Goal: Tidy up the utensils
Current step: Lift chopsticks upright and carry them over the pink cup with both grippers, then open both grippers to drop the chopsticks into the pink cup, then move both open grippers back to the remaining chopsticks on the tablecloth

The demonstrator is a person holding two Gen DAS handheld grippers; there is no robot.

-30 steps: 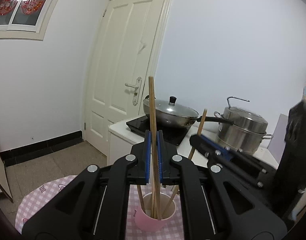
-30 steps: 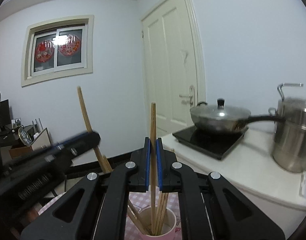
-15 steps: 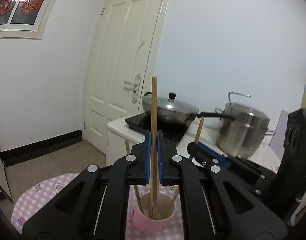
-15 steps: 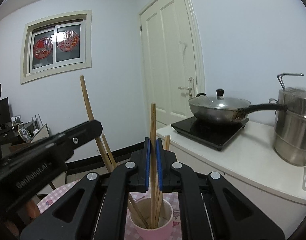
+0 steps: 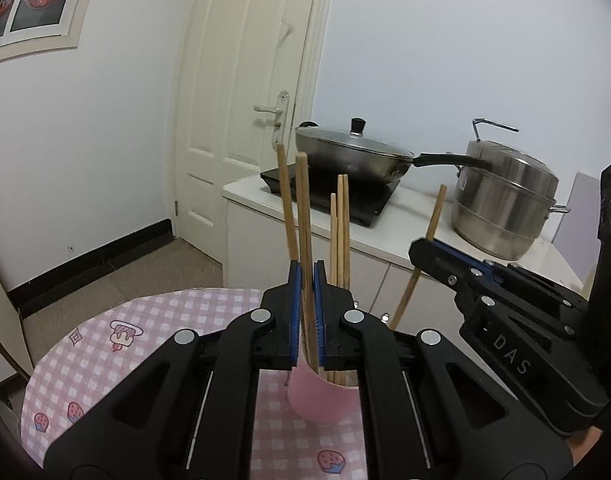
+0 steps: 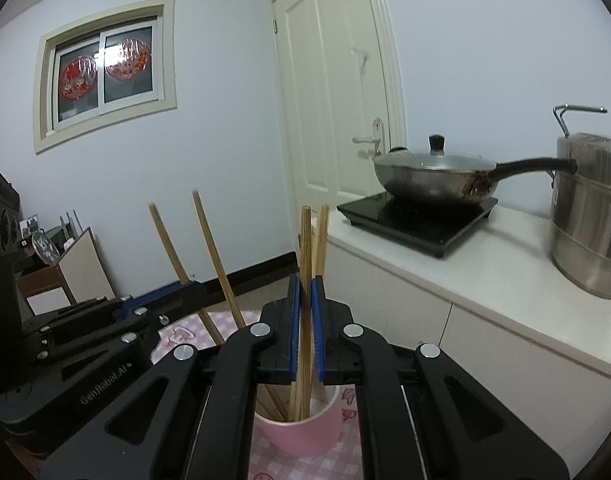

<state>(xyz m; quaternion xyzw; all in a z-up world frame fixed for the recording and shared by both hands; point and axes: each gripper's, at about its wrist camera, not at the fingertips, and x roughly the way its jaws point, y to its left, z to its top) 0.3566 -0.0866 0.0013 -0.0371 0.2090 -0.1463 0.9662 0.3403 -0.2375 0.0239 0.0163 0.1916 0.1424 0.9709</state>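
Note:
A pink cup (image 5: 321, 400) stands on the pink checked tablecloth (image 5: 105, 360) with several wooden chopsticks upright in it. My left gripper (image 5: 306, 276) is shut on one chopstick (image 5: 303, 208) whose lower end reaches into the cup. To its right, my right gripper (image 5: 419, 250) grips a slanted chopstick (image 5: 435, 216). In the right wrist view my right gripper (image 6: 305, 284) is shut on a chopstick (image 6: 305, 240) that runs down into the cup (image 6: 301, 436). The left gripper (image 6: 185, 286) sits at the left, a leaning chopstick (image 6: 165, 236) in it.
A white counter (image 5: 405, 220) stands close behind the table. It carries a black induction cooker (image 5: 329, 192) with a lidded wok (image 5: 353, 156) and a steel pot (image 5: 505, 200). A cream door (image 5: 245, 80) is behind. The table's round edge (image 5: 65, 344) curves at the left.
Both grippers have sunk with their chopsticks, whose lower ends now sit deeper in the pink cup. Both views tilt further down and show more of the tablecloth.

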